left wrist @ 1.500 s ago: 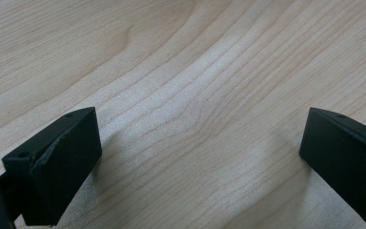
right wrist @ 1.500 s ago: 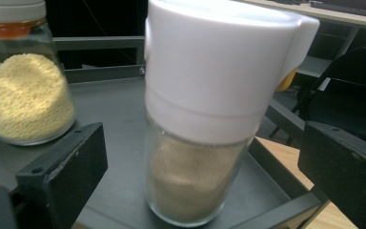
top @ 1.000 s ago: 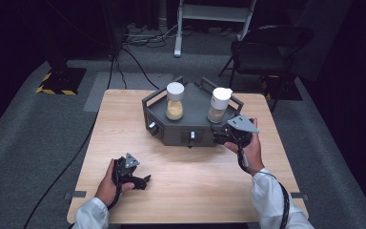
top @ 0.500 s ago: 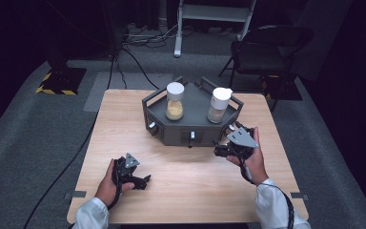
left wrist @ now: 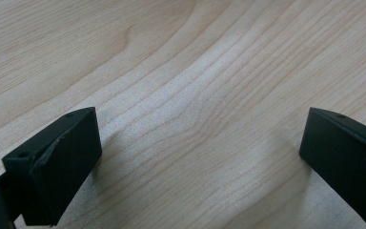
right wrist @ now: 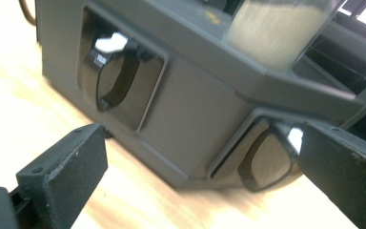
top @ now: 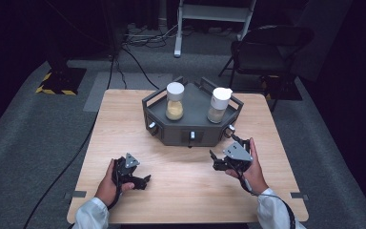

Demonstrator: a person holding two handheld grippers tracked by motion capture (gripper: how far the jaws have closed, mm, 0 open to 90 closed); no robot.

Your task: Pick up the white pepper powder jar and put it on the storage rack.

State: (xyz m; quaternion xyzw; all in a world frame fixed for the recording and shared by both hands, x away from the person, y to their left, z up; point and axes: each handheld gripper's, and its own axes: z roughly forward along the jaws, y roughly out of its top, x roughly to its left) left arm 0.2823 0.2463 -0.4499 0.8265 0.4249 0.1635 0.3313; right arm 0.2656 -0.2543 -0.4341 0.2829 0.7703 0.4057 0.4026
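High view: right tool (top: 218, 161) pulled back from grey dispenser (top: 190, 125)

dark grey base (right wrist: 190, 119) ahead of the black right gripper (right wrist: 195, 181) | white-capped jars: yellow fill (top: 174, 110), beige fill (top: 216, 113) | pale wood-grain table (left wrist: 190, 105) under the black left gripper (left wrist: 195, 162)
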